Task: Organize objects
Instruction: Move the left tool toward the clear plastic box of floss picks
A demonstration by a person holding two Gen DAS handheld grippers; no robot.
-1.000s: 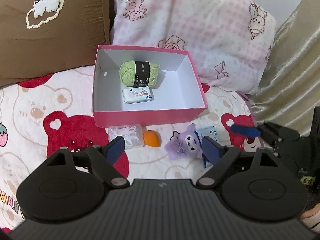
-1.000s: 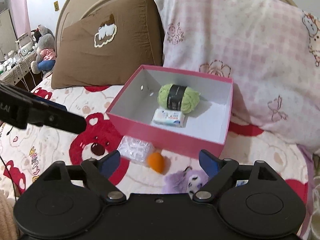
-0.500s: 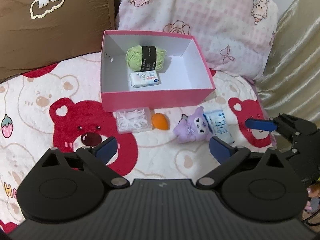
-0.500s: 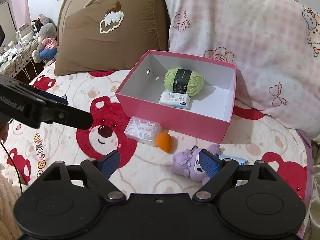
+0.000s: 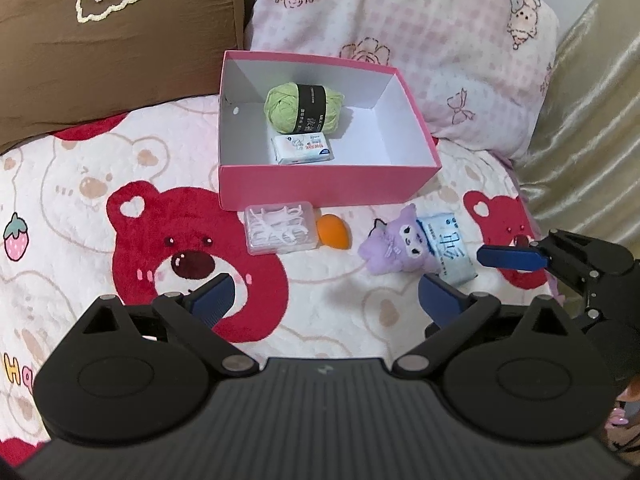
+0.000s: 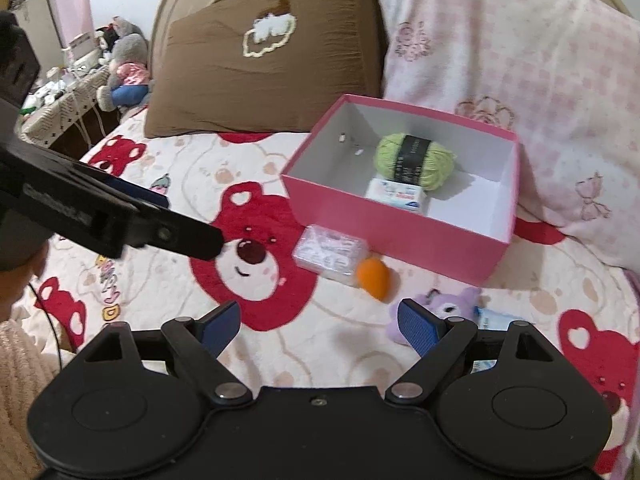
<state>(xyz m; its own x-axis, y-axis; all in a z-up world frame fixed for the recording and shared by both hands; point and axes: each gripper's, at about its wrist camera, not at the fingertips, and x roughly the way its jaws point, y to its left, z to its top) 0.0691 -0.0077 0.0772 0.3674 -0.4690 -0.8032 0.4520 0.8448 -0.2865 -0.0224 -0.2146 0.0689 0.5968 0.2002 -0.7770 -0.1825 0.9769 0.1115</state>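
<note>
In the left wrist view the left gripper is hovering low in the frame over the bed blanket; its jaws have just been opening and are standing wide apart with only blanket between them. The pink box is sitting at upper centre against the brown pillow and the pink pillow; inside it the green yarn ball is lying just behind the white tissue pack, whose lower edge the box's front wall is hiding. Just in front of the box, the clear floss-pick case is touching the orange sponge; to their right the purple plush is lying over the blue-and-white packet, covering its left part; the print on it is too small to read.

At the right edge the right gripper is showing one blue finger only; the rest is cut off. In the right wrist view its jaws are standing apart and empty at bottom centre, its right finger covering part of the plush and most of the packet; the left gripper is crossing the left side, blurred, lettering unreadable. A knitted sleeve is peeking in at lower left.
</note>
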